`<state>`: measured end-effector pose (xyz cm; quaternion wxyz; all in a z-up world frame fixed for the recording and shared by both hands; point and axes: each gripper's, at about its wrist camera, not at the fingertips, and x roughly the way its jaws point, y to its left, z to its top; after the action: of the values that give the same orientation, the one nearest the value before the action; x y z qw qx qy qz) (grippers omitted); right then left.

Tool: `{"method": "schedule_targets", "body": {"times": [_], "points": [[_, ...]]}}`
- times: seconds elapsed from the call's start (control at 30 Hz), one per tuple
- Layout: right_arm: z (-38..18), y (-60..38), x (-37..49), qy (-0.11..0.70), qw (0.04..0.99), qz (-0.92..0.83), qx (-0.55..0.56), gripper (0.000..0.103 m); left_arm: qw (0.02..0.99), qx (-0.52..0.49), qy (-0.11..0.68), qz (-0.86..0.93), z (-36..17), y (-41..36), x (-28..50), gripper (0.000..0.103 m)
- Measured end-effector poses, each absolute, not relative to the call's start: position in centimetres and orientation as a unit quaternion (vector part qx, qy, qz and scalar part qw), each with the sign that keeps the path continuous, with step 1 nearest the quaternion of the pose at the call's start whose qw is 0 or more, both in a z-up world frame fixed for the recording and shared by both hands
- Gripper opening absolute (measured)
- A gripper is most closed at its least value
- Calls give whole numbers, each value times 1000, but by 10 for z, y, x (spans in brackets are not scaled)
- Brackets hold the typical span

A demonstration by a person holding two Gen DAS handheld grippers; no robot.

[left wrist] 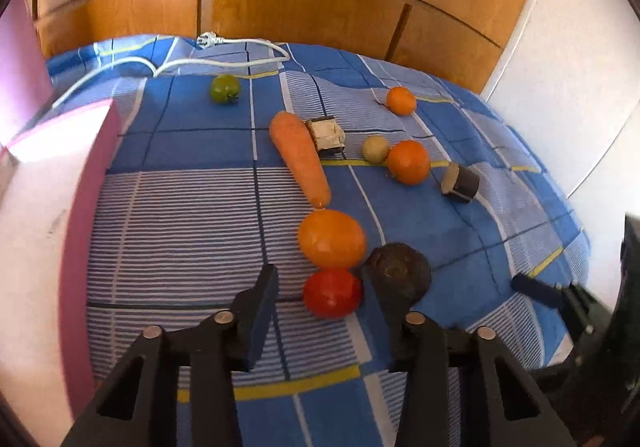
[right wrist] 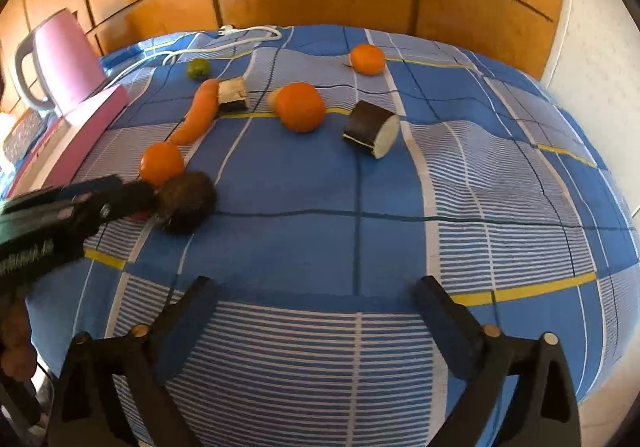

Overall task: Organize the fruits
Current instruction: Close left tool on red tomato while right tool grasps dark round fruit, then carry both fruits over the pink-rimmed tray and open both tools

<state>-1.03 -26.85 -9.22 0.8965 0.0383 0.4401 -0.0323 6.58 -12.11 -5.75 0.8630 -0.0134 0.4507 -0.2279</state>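
Note:
A red tomato [left wrist: 332,293] lies on the blue checked cloth [left wrist: 180,215] between the fingers of my left gripper [left wrist: 320,279]. The right finger [left wrist: 380,303] is at its side, while a strip of cloth shows between the tomato and the left finger [left wrist: 262,307]. An orange [left wrist: 332,239] touches the tomato from behind and a dark beet [left wrist: 400,275] sits at its right. My right gripper [right wrist: 314,295] stands wide open over bare cloth with nothing between its fingers. From the right wrist, the left gripper's body [right wrist: 100,199] hides the tomato beside the beet [right wrist: 188,203].
A carrot [left wrist: 300,157], a brown cut piece [left wrist: 326,135], two more oranges [left wrist: 408,162] [left wrist: 401,100], a small beige ball [left wrist: 376,149], an aubergine chunk [right wrist: 372,129] and a green tomato [left wrist: 225,88] lie further back. A pink box [left wrist: 92,207], pink kettle [right wrist: 60,63] and white cable [left wrist: 224,63] are left.

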Motion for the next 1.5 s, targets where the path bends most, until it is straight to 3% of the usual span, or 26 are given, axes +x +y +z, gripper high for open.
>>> {"method": "schedule_targets", "body": {"times": [0.07, 0.17, 0.3, 0.87, 0.93, 1.0, 1.5], "points": [[-92, -269, -12, 437, 898, -35, 46, 101, 861, -21, 451, -234, -58, -121, 66, 29], [-91, -268, -14, 434, 899, -37, 42, 98, 865, -16, 441, -237, -56, -118, 60, 29], [-80, -268, -12, 428, 902, -19, 58, 71, 869, -30, 438, -228, -58, -102, 54, 29], [-83, -219, 39, 430, 899, 81, -1, 67, 883, -19, 426, -194, -68, -91, 60, 29], [-84, -220, 39, 428, 900, 82, -7, 61, 884, -18, 424, -194, -68, -91, 60, 29], [-84, -219, 38, 425, 902, 78, -12, 45, 884, -20, 425, -194, -67, -91, 60, 29], [-70, -229, 12, 439, 895, 71, 29, 44, 887, -43, 418, -190, -47, -77, 40, 28]]}}
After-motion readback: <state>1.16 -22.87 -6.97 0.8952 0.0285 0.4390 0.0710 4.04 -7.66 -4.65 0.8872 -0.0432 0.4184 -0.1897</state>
